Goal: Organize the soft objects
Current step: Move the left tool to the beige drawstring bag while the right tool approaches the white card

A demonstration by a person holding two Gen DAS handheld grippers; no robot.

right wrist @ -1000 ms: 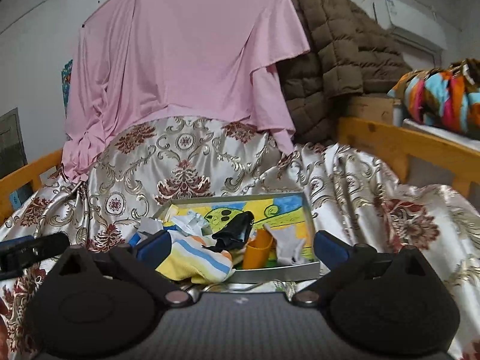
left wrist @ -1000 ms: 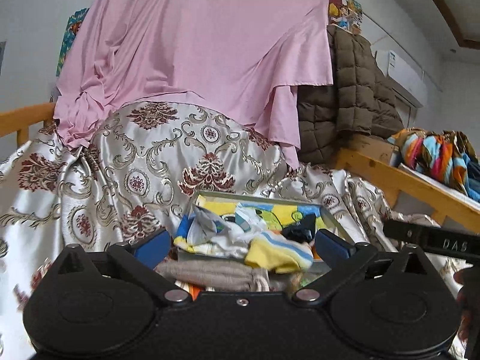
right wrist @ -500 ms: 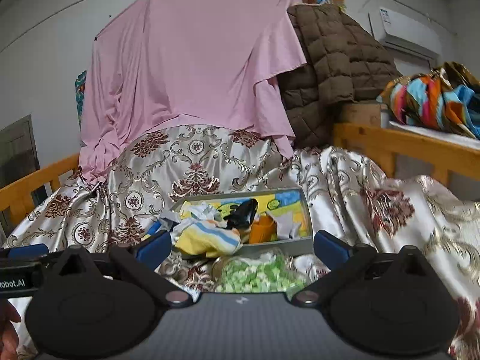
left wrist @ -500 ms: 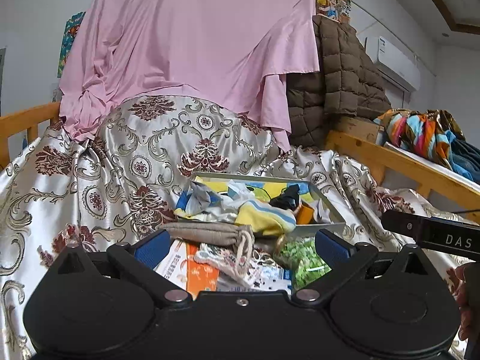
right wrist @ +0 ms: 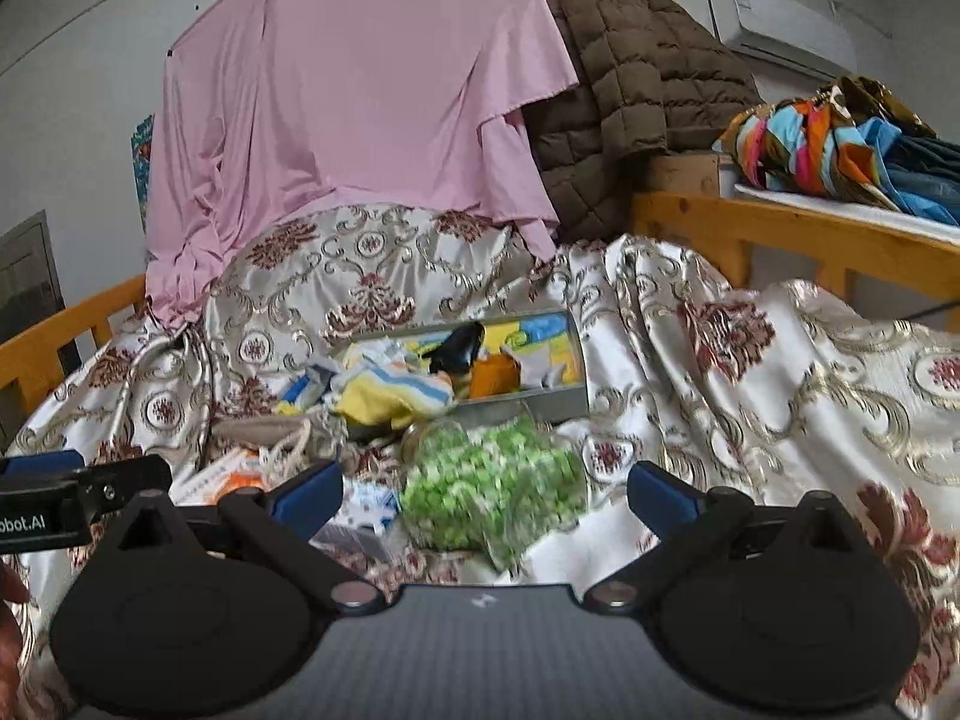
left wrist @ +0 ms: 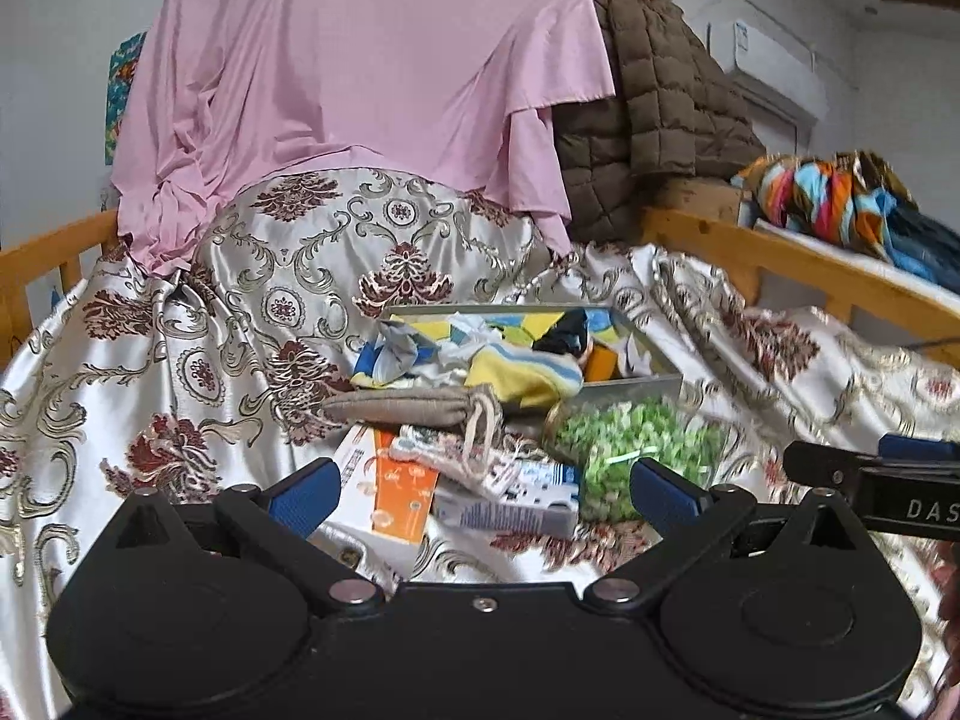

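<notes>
A shallow metal tray [left wrist: 636, 387] [right wrist: 528, 405] on the patterned bedspread holds a pile of soft items: a yellow striped cloth [left wrist: 522, 369] [right wrist: 390, 393], a black sock [left wrist: 567, 330] [right wrist: 459, 345], an orange piece [right wrist: 492, 375] and white and blue cloths [left wrist: 390, 354]. A beige drawstring pouch [left wrist: 408, 405] [right wrist: 264, 432] lies in front of the tray. A clear bag of green pieces [left wrist: 630, 447] [right wrist: 492, 483] lies nearer. My left gripper [left wrist: 483, 489] is open and empty, short of the pile. My right gripper [right wrist: 483, 489] is open and empty, with the green bag between its fingers' line of sight.
Flat paper boxes, orange and white [left wrist: 402, 492] and blue and white [left wrist: 510, 501], lie under the pouch. A pink sheet [left wrist: 360, 90] and brown quilted jacket [left wrist: 648, 102] hang behind. Wooden bed rails [left wrist: 780, 267] run along both sides. Colourful clothes [right wrist: 828, 144] lie beyond the right rail.
Both grippers have pulled back from the tray and risen. The pouch, boxes and green bag have come into view in front of the tray. Both stay open.
</notes>
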